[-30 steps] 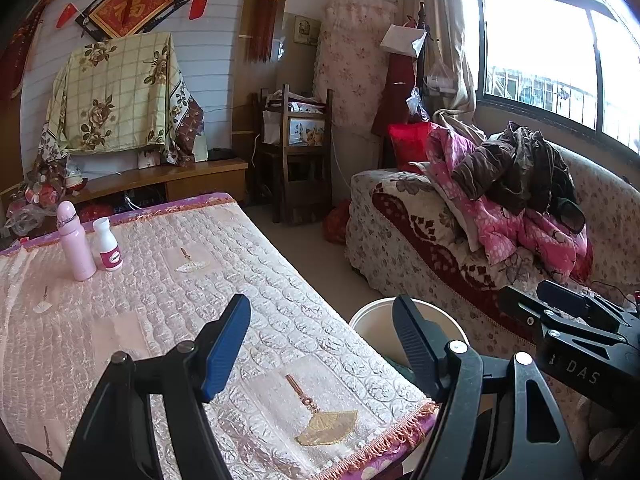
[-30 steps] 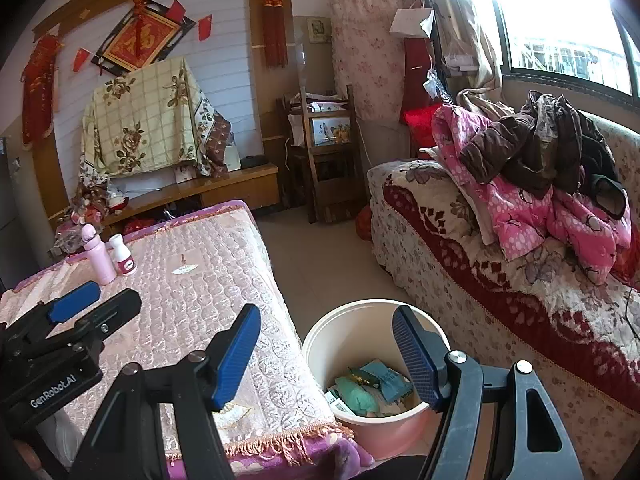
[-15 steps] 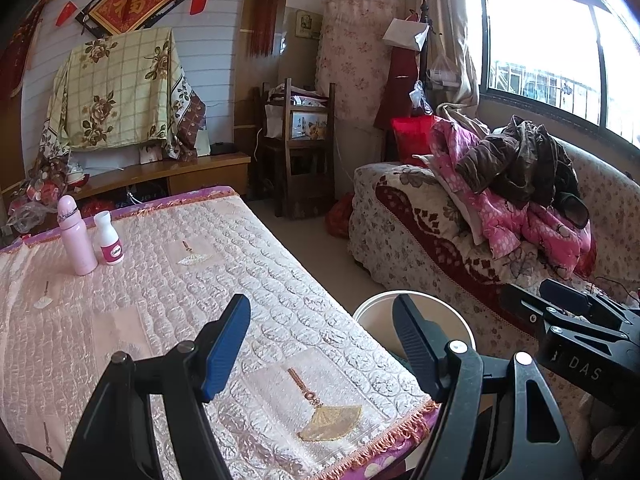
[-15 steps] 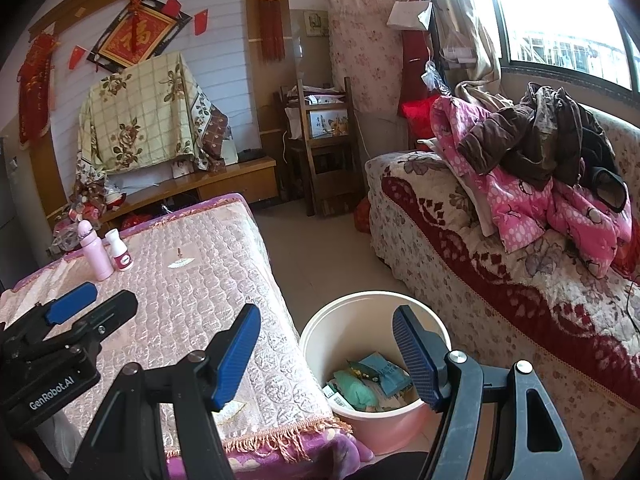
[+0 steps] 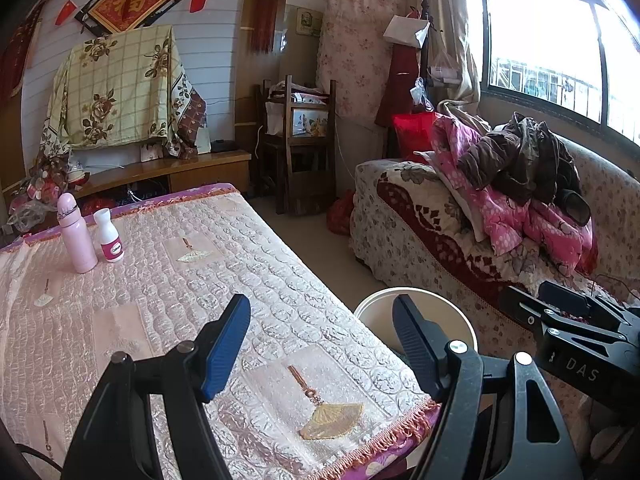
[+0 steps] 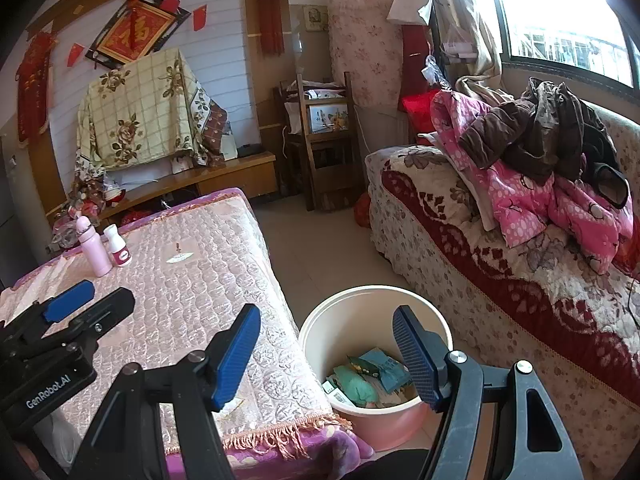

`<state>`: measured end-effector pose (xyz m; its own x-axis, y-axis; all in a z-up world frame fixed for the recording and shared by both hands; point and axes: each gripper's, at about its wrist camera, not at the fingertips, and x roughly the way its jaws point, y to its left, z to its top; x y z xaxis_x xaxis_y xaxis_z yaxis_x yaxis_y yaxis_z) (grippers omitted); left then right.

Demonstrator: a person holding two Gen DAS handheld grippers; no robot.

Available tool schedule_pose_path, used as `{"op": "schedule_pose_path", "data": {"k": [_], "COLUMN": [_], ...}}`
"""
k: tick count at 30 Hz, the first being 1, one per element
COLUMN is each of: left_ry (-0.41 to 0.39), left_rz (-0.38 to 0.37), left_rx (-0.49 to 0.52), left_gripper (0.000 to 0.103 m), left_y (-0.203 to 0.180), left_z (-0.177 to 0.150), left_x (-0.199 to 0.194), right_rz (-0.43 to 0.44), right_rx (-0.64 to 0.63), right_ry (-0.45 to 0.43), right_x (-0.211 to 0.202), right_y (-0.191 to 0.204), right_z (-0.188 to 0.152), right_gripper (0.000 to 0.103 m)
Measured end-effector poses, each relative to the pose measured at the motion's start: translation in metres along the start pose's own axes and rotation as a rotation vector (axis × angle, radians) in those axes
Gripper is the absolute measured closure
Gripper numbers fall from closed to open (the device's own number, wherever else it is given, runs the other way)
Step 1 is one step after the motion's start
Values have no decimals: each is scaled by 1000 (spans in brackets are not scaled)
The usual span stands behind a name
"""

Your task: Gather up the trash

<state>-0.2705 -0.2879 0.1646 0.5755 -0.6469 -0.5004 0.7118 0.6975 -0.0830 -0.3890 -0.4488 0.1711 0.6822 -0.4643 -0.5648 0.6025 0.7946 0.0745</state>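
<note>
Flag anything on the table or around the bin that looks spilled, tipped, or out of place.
Nothing stands out. The pink bottle and white bottle stand upright at the table's far end, the bin sits upright on the floor holding wrappers, and no litter shows on the tablecloth.

Blown-out window [image 6: 560, 12] daylight, fisheye-warped edges

- The right gripper [image 6: 326, 350] is held wide open, with nothing between its blue fingers [image 6: 236, 356]
- A pink bin [image 6: 372, 360] is seen on the floor, beside the table [image 6: 192, 292]
- Green and blue wrappers [image 6: 370, 374] are piled inside the bin
- The left gripper [image 6: 86, 304] is seen over the table, at the left edge
- Two pink bottles [image 6: 104, 248] are stood at the far end of the table
</note>
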Motion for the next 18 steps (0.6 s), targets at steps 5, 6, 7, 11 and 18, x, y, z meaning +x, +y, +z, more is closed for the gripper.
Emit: {"op": "schedule_pose_path", "data": {"k": [5, 6, 7, 11, 18], "left_ry": [6, 7, 8, 14, 12], "left_rz": [-1, -1, -1, -2, 10], "left_rx": [1, 0, 0, -5, 7], "left_gripper": [29, 29, 29, 29, 29], "left_y": [0, 0, 0, 2, 5], "left_z": [-2, -2, -2, -4, -7], "left_x": [2, 2, 3, 4, 6], "right_rz": [-2, -2, -3, -4, -9], "right_rx": [2, 2, 2, 2, 3], "right_ry": [8, 10, 11, 16, 34], "right_x": [2, 2, 3, 5, 11], "right_y": [-1, -1, -1, -2, -2], "right_z": [-1, -2, -2, -2, -6], "right_gripper": [31, 31, 31, 31, 31]}}
